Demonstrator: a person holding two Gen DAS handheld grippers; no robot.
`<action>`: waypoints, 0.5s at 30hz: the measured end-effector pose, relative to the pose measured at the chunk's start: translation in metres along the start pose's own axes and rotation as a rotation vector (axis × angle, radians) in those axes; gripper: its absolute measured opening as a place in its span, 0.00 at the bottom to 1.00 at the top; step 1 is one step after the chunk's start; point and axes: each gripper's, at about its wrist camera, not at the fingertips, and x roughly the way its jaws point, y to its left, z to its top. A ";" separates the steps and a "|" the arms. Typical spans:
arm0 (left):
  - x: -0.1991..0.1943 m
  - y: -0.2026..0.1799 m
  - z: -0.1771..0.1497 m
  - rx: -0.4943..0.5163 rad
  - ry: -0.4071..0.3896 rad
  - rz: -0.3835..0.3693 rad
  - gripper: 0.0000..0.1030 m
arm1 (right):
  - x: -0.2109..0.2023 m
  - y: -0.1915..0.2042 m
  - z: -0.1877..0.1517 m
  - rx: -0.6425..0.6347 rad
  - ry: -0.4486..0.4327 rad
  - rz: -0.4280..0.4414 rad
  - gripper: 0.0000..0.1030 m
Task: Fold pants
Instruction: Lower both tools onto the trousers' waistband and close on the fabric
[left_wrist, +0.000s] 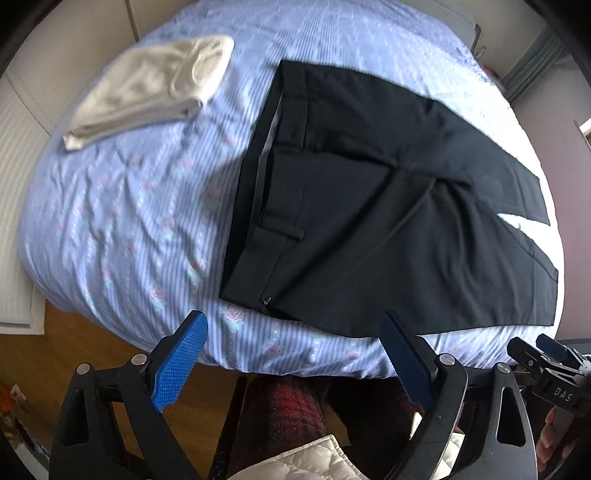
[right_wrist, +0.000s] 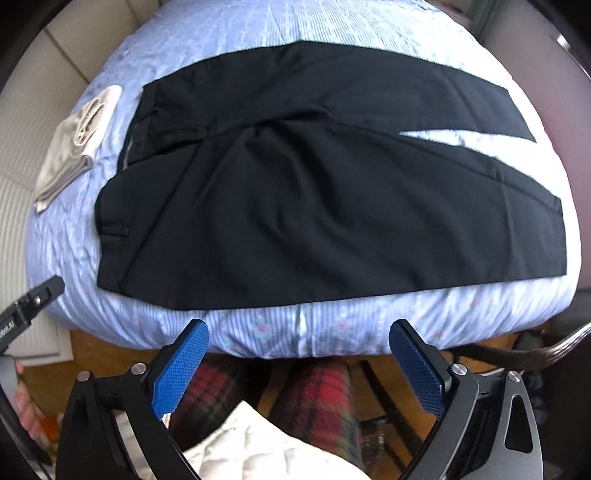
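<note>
While both wrist views cover the same bed (left_wrist: 110, 221), each catches detail the other misses. Left wrist view: waistband end of the black pants (left_wrist: 369, 221) is readable, with belt loops, a metal hook at the near corner, and a pale inner lining strip. Right wrist view shows the pants (right_wrist: 314, 206) full length, waist to the left, two legs running right with a wedge of sheet showing between the hems.

Pants lie flat on the blue striped floral sheet, near the bed's front edge, unfolded. Folded beige garment (left_wrist: 147, 88) sits on the sheet well apart from the waistband; in the right view it's at far left (right_wrist: 74, 147).

Left gripper (left_wrist: 295, 358): blue pads spread wide, holding nothing, short of the bed edge. Right gripper (right_wrist: 299, 362): same, spread wide, nothing between the pads.

Writing: left view shows "DAS" on the right gripper's body at the frame's right edge. Right view shows partial lettering on the left gripper's body at far left; too cut off to read.
</note>
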 end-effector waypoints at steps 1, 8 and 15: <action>0.009 0.001 -0.001 -0.004 0.019 0.006 0.92 | 0.012 0.001 -0.002 0.009 0.015 -0.007 0.94; 0.069 0.009 -0.008 -0.128 0.126 -0.026 0.88 | 0.075 -0.009 -0.003 0.132 0.116 0.080 0.80; 0.112 0.015 -0.015 -0.261 0.200 -0.060 0.86 | 0.119 -0.024 -0.013 0.227 0.170 0.143 0.70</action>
